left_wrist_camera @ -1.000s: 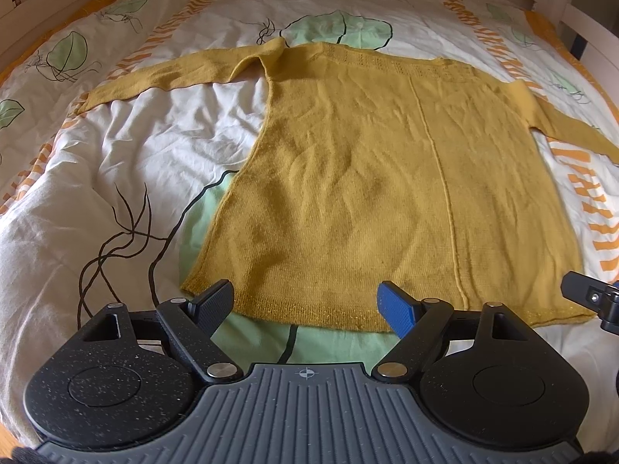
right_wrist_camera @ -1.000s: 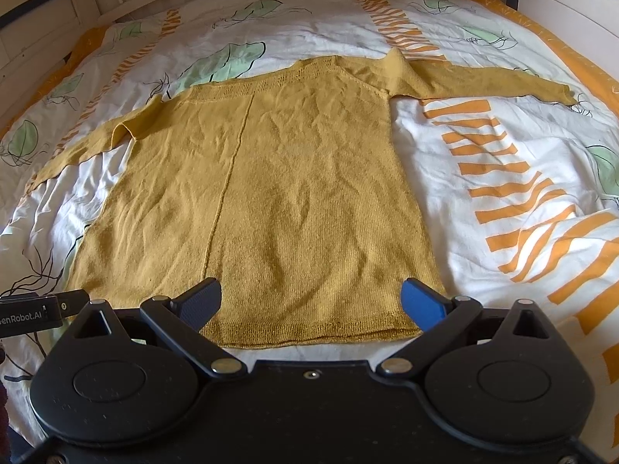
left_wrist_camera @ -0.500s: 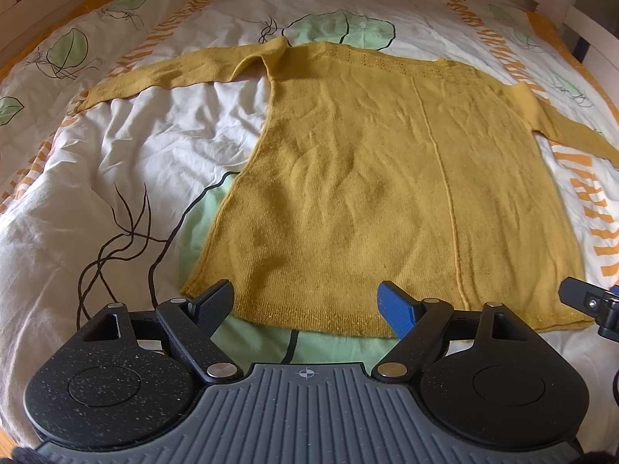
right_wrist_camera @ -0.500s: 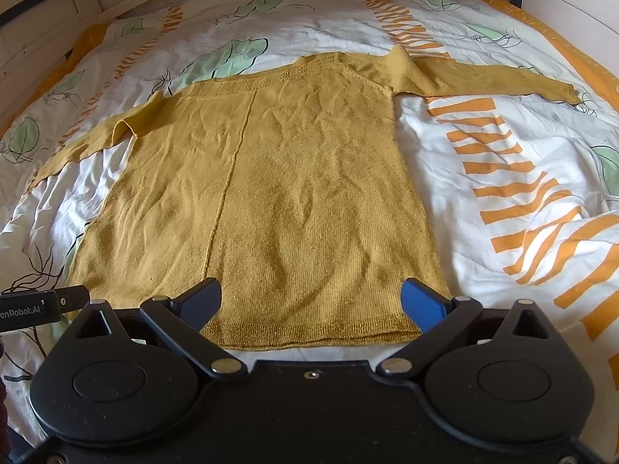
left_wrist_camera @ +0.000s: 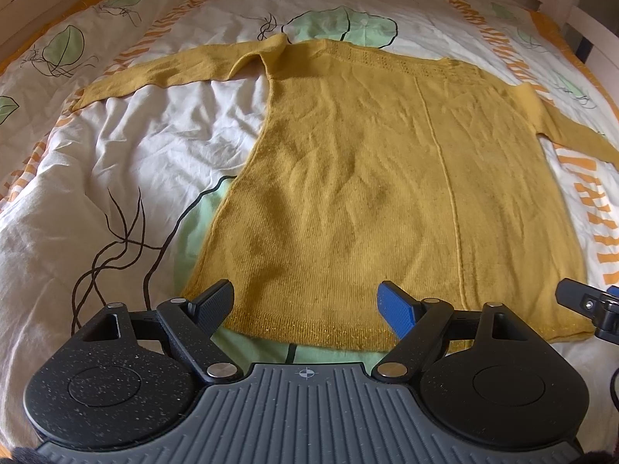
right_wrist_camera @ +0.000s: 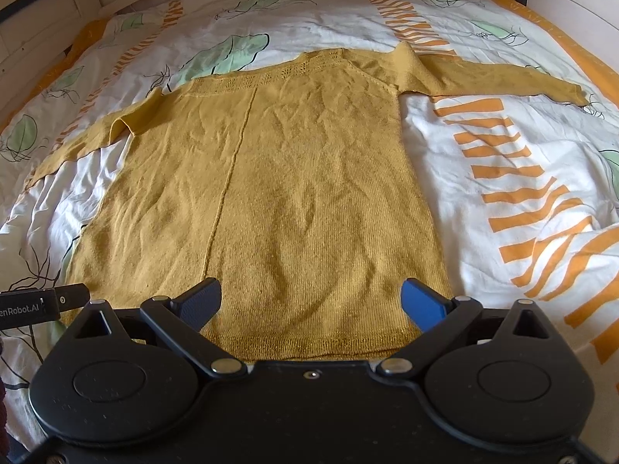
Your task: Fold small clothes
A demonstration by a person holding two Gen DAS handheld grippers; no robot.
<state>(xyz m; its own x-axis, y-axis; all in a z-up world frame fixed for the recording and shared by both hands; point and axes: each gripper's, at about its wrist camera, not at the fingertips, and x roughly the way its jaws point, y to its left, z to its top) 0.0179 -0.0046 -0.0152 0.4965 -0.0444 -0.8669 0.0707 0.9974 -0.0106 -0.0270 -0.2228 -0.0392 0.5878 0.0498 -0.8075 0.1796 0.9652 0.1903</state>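
Note:
A mustard-yellow knitted sweater (left_wrist_camera: 371, 193) lies flat on the bed, hem towards me, both sleeves spread out sideways. It also shows in the right wrist view (right_wrist_camera: 278, 193). My left gripper (left_wrist_camera: 305, 305) is open and empty, hovering over the hem's left part. My right gripper (right_wrist_camera: 311, 301) is open and empty over the hem's right part. The left sleeve (left_wrist_camera: 174, 69) stretches left; the right sleeve (right_wrist_camera: 495, 77) stretches right. Part of the right gripper (left_wrist_camera: 588, 305) shows at the left view's edge.
The sweater lies on a white duvet (left_wrist_camera: 116, 178) printed with green leaves and orange stripes. A wooden bed frame (right_wrist_camera: 572, 4) runs along the far and right sides. The left gripper's side (right_wrist_camera: 35, 305) shows at the right wrist view's left edge.
Both grippers have moved slightly forward and lower towards the sweater's hem. Both stay open. The sweater has not moved.

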